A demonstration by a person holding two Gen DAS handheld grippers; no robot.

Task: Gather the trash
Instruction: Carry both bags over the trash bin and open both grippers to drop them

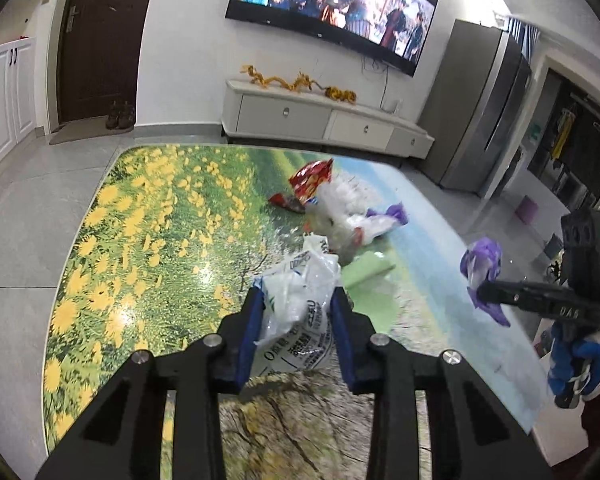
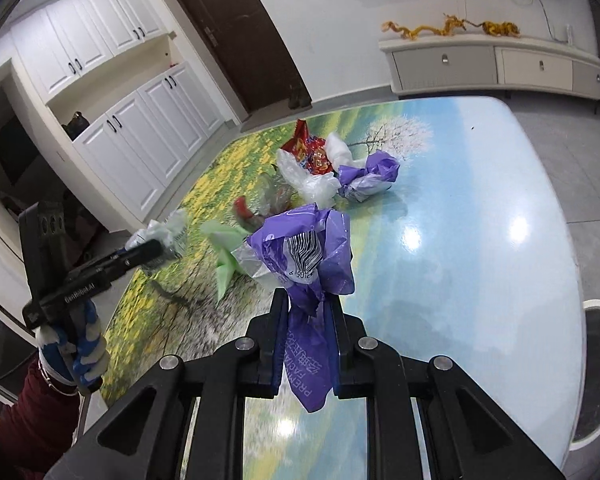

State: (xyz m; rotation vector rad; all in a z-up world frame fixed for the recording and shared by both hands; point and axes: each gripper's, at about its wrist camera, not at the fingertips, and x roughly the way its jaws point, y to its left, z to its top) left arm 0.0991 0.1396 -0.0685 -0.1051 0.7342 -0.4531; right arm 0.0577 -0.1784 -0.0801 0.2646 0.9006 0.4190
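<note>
My left gripper [image 1: 296, 300] is shut on a crumpled white plastic wrapper [image 1: 300, 312] with printed text, held above the table. My right gripper [image 2: 306, 300] is shut on a purple plastic wrapper [image 2: 304, 256] with a barcode; it also shows at the right of the left wrist view [image 1: 482, 268]. On the table lie a red snack bag [image 1: 310, 180], clear and white plastic bags [image 1: 340, 212], another purple wrapper [image 2: 368, 176] and a pale green bag [image 2: 224, 252]. My left gripper also shows in the right wrist view [image 2: 156, 246].
The table [image 1: 148, 216] has a glossy meadow-and-sky print. A round bin [image 2: 596, 364] stands at the table's right edge. A TV cabinet [image 1: 320, 118], a dark door [image 1: 100, 40] and a grey fridge [image 1: 480, 112] are behind.
</note>
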